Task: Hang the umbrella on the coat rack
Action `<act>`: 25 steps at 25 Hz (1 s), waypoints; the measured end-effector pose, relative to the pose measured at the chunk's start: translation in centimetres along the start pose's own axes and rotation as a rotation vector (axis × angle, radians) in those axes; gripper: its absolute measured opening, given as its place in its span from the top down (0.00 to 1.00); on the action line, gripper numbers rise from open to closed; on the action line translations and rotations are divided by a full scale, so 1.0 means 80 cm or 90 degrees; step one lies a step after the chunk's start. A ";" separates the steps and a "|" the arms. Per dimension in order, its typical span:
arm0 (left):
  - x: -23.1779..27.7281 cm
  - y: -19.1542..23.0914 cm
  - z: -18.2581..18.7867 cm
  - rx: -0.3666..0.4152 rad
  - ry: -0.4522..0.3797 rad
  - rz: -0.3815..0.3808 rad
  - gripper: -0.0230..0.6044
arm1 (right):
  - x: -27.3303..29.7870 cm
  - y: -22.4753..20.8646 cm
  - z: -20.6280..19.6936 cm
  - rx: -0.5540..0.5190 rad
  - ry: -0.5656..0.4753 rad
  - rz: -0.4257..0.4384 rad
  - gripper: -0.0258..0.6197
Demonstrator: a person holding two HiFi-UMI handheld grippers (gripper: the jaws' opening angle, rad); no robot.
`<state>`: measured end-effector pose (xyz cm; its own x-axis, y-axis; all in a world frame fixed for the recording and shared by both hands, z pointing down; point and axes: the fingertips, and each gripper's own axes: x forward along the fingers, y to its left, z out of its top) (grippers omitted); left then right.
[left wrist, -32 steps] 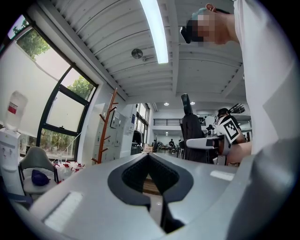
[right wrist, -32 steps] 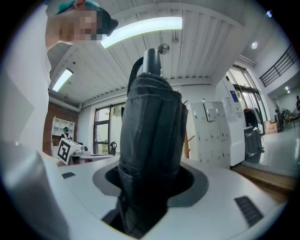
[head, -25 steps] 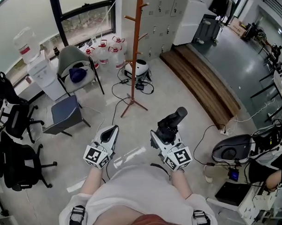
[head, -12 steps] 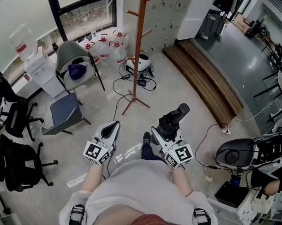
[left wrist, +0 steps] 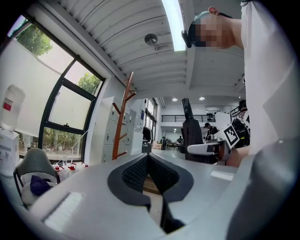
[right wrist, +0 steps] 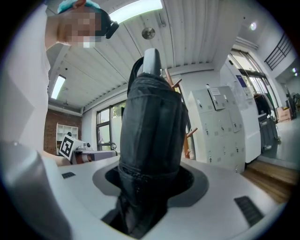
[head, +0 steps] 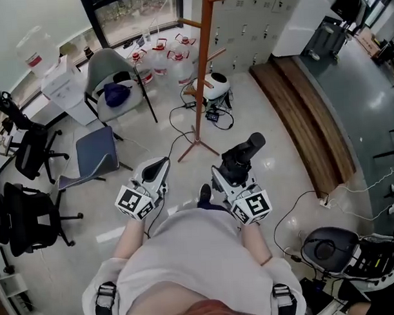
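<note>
Short of the coat rack [head: 203, 69], on its near side, the folded black umbrella [head: 245, 153] juts forward from the right gripper [head: 229, 178], whose jaws pinch its lower end. The left gripper [head: 156, 169], alongside, has its jaws pressed together on nothing. Likely risks are the umbrella pivoting in so low a grip, missing a peg, or a foot catching the cables [head: 183, 131] at the rack's base.

You have a pale, glossy floor [head: 282, 183] under you. The coat rack [head: 203, 69] stands at twelve o'clock, with black cables [head: 211, 114] by its feet. A grey chair [head: 110, 69] and water jugs [head: 158, 55] sit at eleven, black office chairs [head: 28, 221] at nine, and a wooden platform [head: 309, 124] at one.
</note>
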<state>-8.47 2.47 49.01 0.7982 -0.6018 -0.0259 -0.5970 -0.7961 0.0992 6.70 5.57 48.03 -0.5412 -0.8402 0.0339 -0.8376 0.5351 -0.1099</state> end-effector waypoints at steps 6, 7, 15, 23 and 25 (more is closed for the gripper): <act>0.095 0.049 0.022 0.012 -0.024 0.041 0.95 | 0.061 -0.086 0.015 -0.012 0.011 0.044 0.59; 0.107 0.054 0.024 0.012 -0.028 0.045 0.95 | 0.068 -0.099 0.016 -0.014 0.013 0.048 0.59; 0.157 0.098 0.018 0.008 -0.020 0.073 0.95 | 0.129 -0.158 0.002 -0.004 0.039 0.066 0.59; 0.203 0.156 0.024 -0.007 -0.005 0.053 0.95 | 0.182 -0.197 -0.002 0.001 0.058 0.039 0.59; 0.210 0.165 0.029 -0.003 -0.008 0.040 0.95 | 0.188 -0.200 -0.003 -0.001 0.061 0.029 0.59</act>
<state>-3.14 -18.28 47.58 0.7581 -0.6514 -0.0314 -0.6456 -0.7564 0.1058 11.91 -15.59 50.55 -0.5837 -0.8026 0.1230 -0.8117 0.5733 -0.1115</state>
